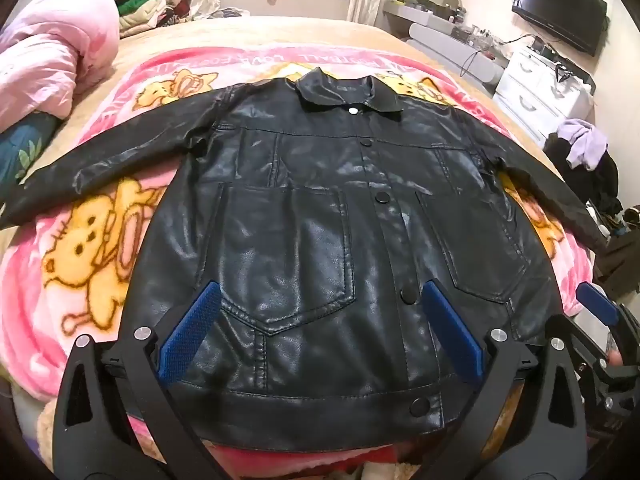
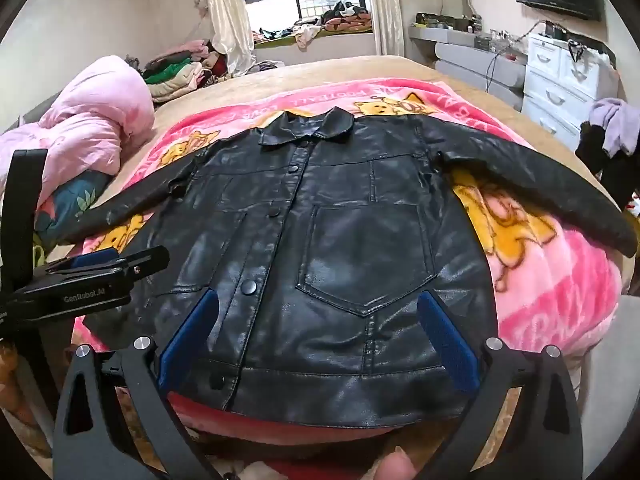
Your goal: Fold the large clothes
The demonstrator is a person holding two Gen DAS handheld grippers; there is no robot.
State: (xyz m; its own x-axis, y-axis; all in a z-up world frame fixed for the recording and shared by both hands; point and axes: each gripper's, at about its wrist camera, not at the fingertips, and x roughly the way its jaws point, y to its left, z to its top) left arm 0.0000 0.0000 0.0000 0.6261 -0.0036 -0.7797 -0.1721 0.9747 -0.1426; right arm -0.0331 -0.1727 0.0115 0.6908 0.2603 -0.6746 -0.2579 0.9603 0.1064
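Note:
A black leather jacket lies flat and buttoned on a pink cartoon blanket, collar far, hem near, both sleeves spread out sideways. My left gripper hovers open above the jacket's lower front, its blue pads wide apart with nothing between them. In the right wrist view the same jacket fills the middle, and my right gripper hangs open over the hem and right pocket. The left gripper shows at that view's left edge; the right gripper shows at the left view's right edge.
The blanket covers a beige bed. A pink duvet is bundled at the far left beside a pile of clothes. White drawers and a wall TV stand to the right. A fingertip shows at the bottom.

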